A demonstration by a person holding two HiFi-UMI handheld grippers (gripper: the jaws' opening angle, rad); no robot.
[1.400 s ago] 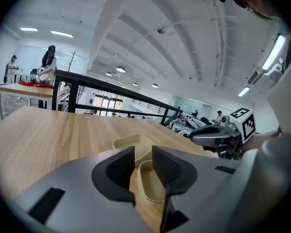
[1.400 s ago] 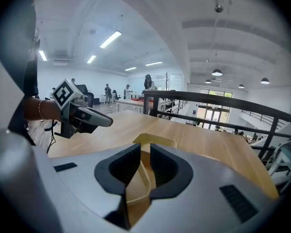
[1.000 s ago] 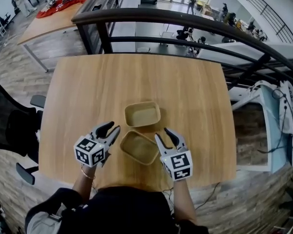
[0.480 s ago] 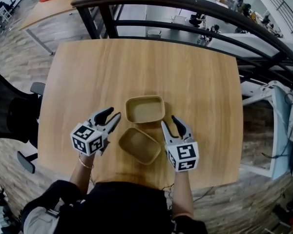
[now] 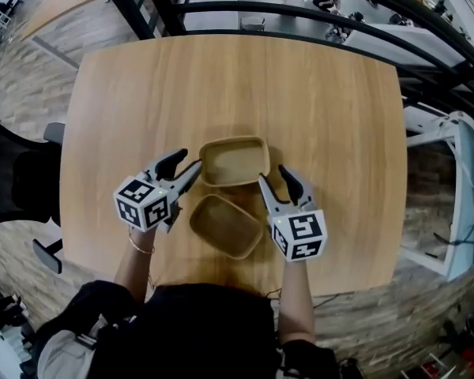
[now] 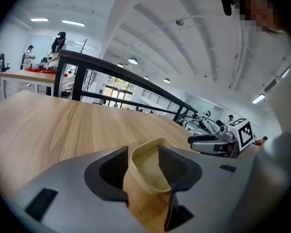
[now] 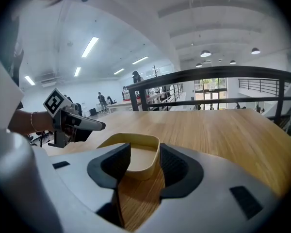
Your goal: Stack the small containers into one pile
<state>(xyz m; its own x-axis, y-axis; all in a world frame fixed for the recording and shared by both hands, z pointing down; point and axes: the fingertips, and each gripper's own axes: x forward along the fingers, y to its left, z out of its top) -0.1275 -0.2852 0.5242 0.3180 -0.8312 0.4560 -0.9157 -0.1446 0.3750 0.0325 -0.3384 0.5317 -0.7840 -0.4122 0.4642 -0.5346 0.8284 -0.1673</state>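
Seen from the head view, the person's left gripper (image 5: pixel 188 163) and right gripper (image 5: pixel 273 176), grey with marker cubes, reach forward side by side on bare forearms, tipped slightly down. Both pairs of jaws have just been opening and stand wide, pads pressing nothing. A corner of the shallow tan rectangular container (image 5: pixel 234 161) shows in each gap.

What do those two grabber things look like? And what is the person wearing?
The left gripper and the right gripper look alike: light grey bodies, with jaws lined in black pads. Each carries a white cube printed with black square markers. No cables show. The person wears a black top and a thin bracelet on the left wrist.
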